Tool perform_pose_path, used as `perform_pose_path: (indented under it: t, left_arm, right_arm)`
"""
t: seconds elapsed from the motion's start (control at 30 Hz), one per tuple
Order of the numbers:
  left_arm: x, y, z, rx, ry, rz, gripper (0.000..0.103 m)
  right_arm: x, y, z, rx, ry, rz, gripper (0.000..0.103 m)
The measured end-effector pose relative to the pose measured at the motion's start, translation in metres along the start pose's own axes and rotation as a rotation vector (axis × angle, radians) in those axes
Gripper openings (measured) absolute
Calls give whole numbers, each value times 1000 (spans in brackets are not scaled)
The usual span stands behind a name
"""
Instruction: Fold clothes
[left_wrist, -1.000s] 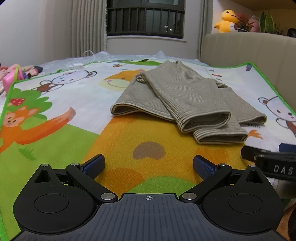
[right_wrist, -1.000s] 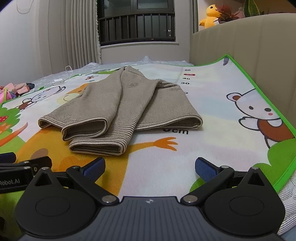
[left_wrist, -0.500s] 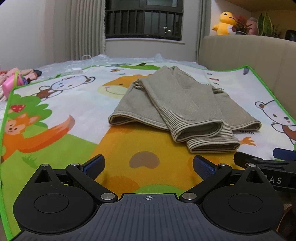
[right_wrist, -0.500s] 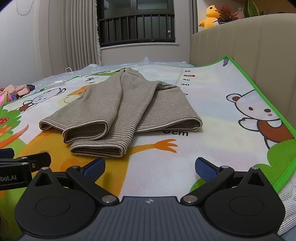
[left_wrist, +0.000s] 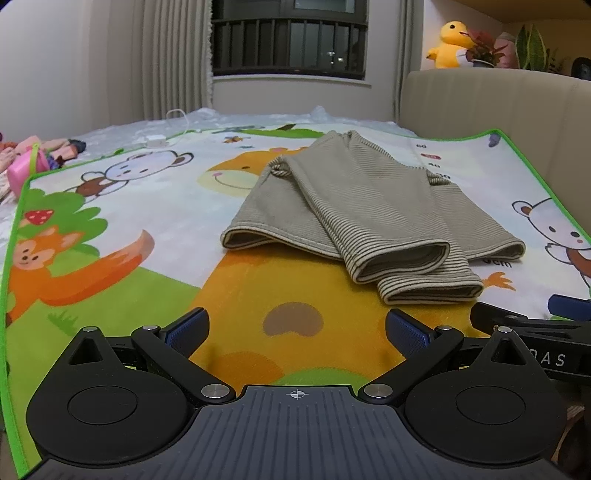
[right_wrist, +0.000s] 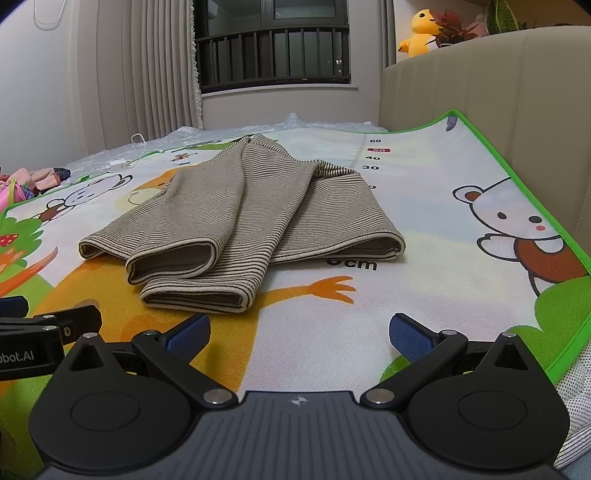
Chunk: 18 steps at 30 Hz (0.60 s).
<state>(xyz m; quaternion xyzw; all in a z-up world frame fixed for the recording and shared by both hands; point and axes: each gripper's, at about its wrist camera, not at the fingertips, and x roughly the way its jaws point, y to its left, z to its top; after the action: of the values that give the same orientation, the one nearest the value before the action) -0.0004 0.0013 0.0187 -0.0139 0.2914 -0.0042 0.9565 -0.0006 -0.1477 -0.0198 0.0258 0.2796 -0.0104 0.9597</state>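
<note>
I see a beige, finely striped sweater (left_wrist: 373, 210) lying partly folded on a cartoon-animal play mat (left_wrist: 122, 221), toward the mat's right side near the green edge that runs up against a beige sofa (left_wrist: 491, 99), with both sleeves laid down over its body so their cuffs point toward me. My left gripper (left_wrist: 297, 326) hovers low over the mat's near edge with its blue-padded fingers spread wide and holding nothing. My right gripper (right_wrist: 299, 326) sits just beside it, equally spread and empty, and neither touches the sweater.
</note>
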Motion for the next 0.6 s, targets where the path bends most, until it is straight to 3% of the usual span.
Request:
perform_pose_path:
  t: [0.6]
  left_arm:
    - [-1, 0, -1, 5, 17, 9, 103]
  right_arm:
    - [0, -1, 2, 6, 10, 9, 103]
